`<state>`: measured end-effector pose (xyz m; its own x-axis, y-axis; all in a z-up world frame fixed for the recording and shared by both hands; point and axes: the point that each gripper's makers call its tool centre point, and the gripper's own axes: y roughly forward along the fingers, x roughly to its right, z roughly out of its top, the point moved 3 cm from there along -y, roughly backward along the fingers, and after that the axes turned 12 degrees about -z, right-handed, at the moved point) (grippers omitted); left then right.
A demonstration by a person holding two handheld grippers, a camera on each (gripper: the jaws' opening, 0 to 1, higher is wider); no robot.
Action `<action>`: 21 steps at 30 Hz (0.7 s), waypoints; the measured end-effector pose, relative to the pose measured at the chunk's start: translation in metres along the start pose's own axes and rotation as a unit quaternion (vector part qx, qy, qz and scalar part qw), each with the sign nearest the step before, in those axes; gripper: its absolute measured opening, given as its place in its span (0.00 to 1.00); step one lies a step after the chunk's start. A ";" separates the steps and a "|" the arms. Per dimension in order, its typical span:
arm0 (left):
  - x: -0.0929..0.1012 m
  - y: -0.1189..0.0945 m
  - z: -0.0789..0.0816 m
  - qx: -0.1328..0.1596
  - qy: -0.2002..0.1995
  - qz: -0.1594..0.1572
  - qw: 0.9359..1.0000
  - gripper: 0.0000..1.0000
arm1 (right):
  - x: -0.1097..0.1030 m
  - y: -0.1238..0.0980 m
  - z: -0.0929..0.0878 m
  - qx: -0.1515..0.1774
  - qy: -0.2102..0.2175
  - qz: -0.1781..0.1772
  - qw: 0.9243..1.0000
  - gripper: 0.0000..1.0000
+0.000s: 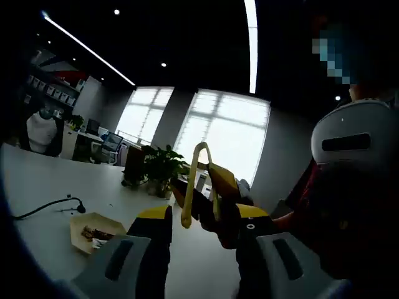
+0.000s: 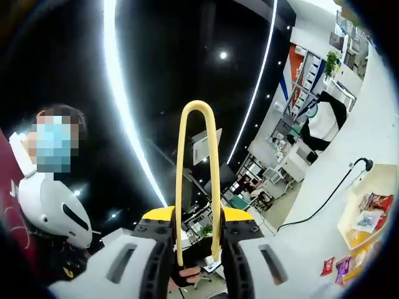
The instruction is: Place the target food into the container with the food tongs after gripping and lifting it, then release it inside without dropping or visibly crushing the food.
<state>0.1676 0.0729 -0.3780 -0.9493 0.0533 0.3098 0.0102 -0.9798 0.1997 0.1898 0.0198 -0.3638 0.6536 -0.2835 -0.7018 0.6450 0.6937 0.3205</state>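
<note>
The right gripper (image 2: pixel 197 249) is clamping the yellow tongs (image 2: pixel 197 174), raised loop-up; the left gripper (image 1: pixel 202 233) is gaping, empty. The container (image 1: pixel 93 233) (food inside) is sitting on the table (image 1: pixel 43 180) — lower the tongs gently.

The yellow U-shaped plastic food tongs (image 2: pixel 197 180) stand upright between the right gripper's (image 2: pixel 197 249) jaws, arms pinched near their lower ends and the closed bend pointing up and away; in the left gripper view the same tongs (image 1: pixel 198 180) hang in the air well above the white bench (image 1: pixel 43 180). On that bench lies a shallow pale cardboard container (image 1: pixel 84 233), open, with dark brown food pieces (image 1: pixel 96 235) inside.
</note>
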 end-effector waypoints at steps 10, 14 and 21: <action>-0.004 0.005 -0.004 -0.001 -0.021 -0.006 1.000 0.27 | -0.003 -0.003 -0.011 -0.035 -0.020 -0.005 0.999 0.24; 0.000 0.009 -0.011 -0.021 -0.014 -0.014 1.000 0.32 | -0.004 -0.004 -0.012 -0.043 -0.022 -0.004 0.999 0.24; 0.003 0.009 -0.017 -0.029 -0.023 -0.027 0.999 0.25 | -0.008 -0.003 -0.012 -0.057 -0.020 -0.002 0.998 0.21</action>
<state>0.1595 0.0614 -0.3907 -0.9322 0.1141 0.3435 -0.0605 -0.9848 0.1630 0.1780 0.0273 -0.3670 0.6684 -0.3107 -0.6758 0.5997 0.7626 0.2425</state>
